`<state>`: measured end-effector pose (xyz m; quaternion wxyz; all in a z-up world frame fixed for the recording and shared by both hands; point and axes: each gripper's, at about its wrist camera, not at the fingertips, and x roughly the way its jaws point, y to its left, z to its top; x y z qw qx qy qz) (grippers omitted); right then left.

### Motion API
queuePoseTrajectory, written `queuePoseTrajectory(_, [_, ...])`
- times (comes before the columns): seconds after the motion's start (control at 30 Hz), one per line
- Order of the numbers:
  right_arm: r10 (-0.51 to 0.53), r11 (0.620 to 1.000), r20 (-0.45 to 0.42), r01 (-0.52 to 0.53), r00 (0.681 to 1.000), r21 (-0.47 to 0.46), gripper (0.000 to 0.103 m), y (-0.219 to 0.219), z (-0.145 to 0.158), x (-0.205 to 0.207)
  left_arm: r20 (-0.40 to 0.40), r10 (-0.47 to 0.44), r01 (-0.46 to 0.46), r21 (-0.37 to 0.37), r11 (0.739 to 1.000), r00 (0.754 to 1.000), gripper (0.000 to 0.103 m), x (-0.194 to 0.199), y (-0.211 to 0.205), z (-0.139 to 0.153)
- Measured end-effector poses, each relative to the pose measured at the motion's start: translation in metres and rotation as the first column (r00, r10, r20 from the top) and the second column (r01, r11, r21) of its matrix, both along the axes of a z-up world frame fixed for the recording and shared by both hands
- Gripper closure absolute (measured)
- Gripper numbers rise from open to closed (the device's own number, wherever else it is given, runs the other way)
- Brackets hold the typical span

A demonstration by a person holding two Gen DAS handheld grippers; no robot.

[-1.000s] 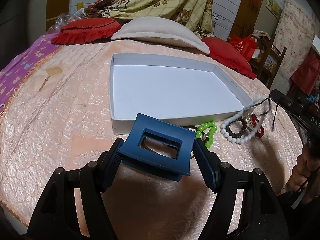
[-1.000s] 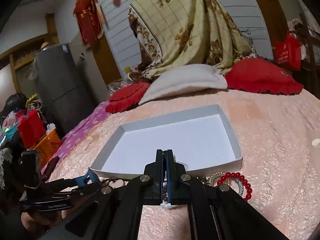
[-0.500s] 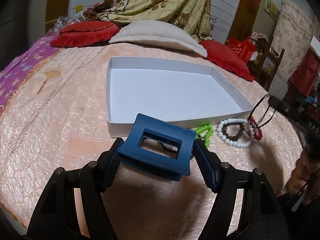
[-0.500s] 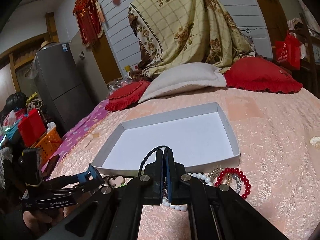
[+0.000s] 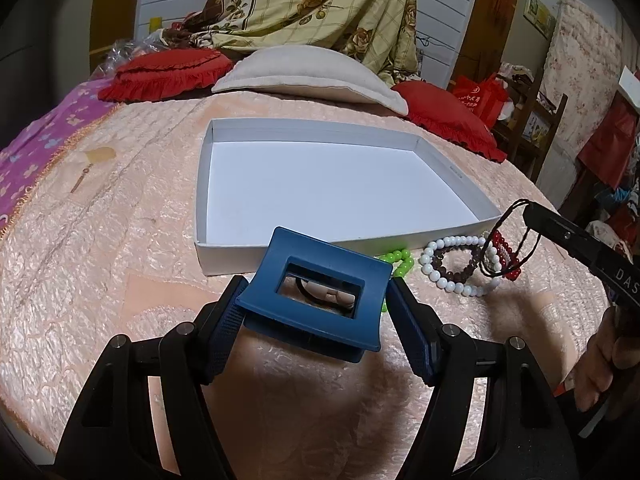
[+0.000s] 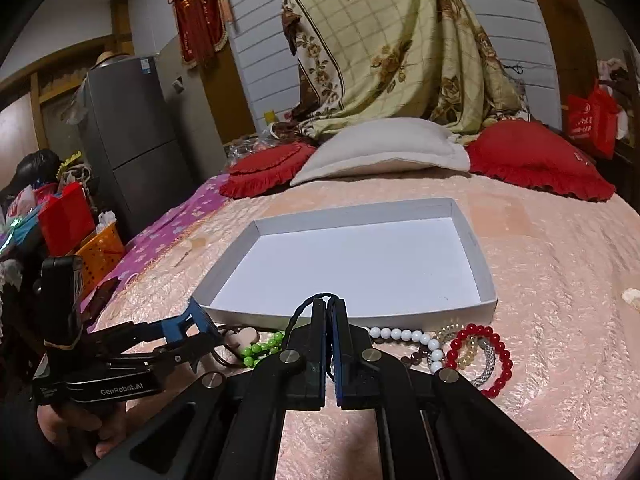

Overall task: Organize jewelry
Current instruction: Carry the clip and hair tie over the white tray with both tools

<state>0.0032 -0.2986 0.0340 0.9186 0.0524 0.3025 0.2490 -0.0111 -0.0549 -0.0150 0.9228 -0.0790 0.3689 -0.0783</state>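
Note:
My left gripper (image 5: 316, 304) is shut on a blue rectangular hair claw clip (image 5: 320, 292), held above the bed in front of the white tray (image 5: 224, 256). My right gripper (image 6: 329, 308) is shut on a dark braided cord bracelet (image 6: 298, 314), which hangs from its tip in the left wrist view (image 5: 506, 240). On the bedspread by the tray's near wall lie a white bead bracelet (image 5: 452, 284), a brown bead bracelet (image 5: 456, 274), a red bead bracelet (image 6: 500, 376), a green bead bracelet (image 6: 260, 350) and a black hair tie (image 5: 304, 292).
The tray (image 6: 486, 280) lies on a peach bedspread (image 5: 100, 240). Red cushions (image 5: 168, 72) and a beige pillow (image 5: 304, 74) sit behind it. A small tag (image 5: 98, 156) lies at the left. A grey fridge (image 6: 132, 136) stands beside the bed.
My right gripper has lifted the dark cord bracelet up from the pile of bracelets. The left gripper has moved slightly, still holding the clip.

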Motion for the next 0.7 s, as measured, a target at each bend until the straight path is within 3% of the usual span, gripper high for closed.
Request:
queuePoseTrajectory(0.27, [-0.004, 0.997, -0.002, 0.003, 1.0, -0.072, 0.101, 0.009, -0.003, 0.0, -0.004, 0.002, -0.002, 0.001, 1.0, 1.0, 0.032, -0.001, -0.004, -0.001])
queuePoseTrajectory(0.7, [0.032, 0.995, 0.0, -0.031, 1.0, -0.093, 0.101, 0.014, -0.007, -0.001, -0.005, 0.012, -0.012, 0.001, 1.0, 1.0, 0.032, -0.005, -0.001, 0.0])
